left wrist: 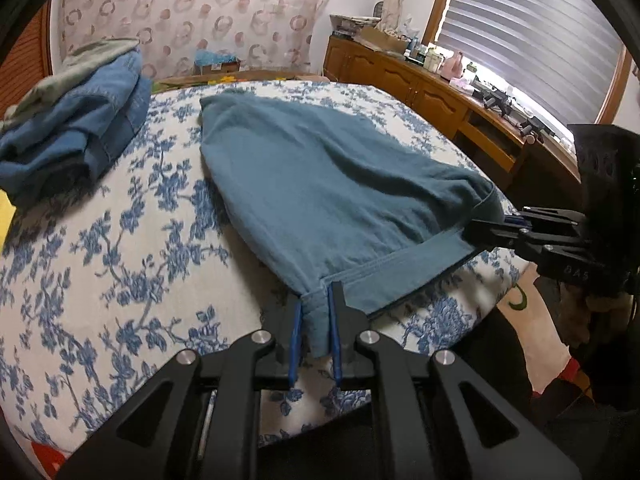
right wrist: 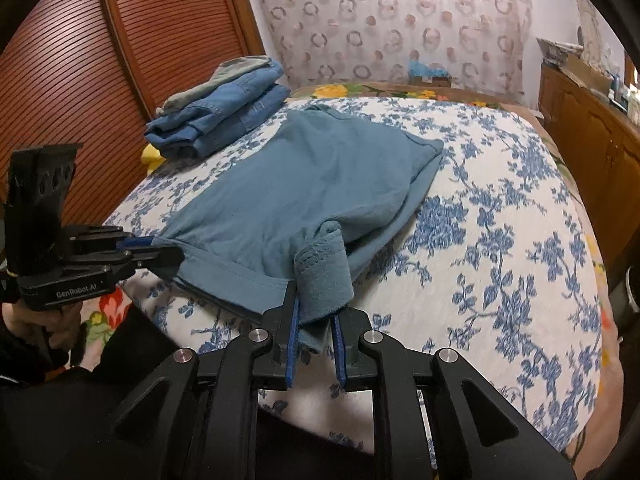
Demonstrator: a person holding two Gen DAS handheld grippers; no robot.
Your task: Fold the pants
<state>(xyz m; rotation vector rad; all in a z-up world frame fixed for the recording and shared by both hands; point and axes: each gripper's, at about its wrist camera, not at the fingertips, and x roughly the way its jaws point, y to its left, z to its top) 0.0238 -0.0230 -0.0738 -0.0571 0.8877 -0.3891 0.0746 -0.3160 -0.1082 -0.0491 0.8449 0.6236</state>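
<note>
The left gripper (left wrist: 316,320) pinches one near corner of the soft teal-blue cotton pants (left wrist: 320,184). The right gripper (right wrist: 316,320) pinches the other. The pants stretch away from both across the white bed cover with blue flowers (right wrist: 500,240), equally near each.

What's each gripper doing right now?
Left gripper: shut on the teal pants, near hem corner.
Right gripper: shut on the pants' other near corner.
</note>
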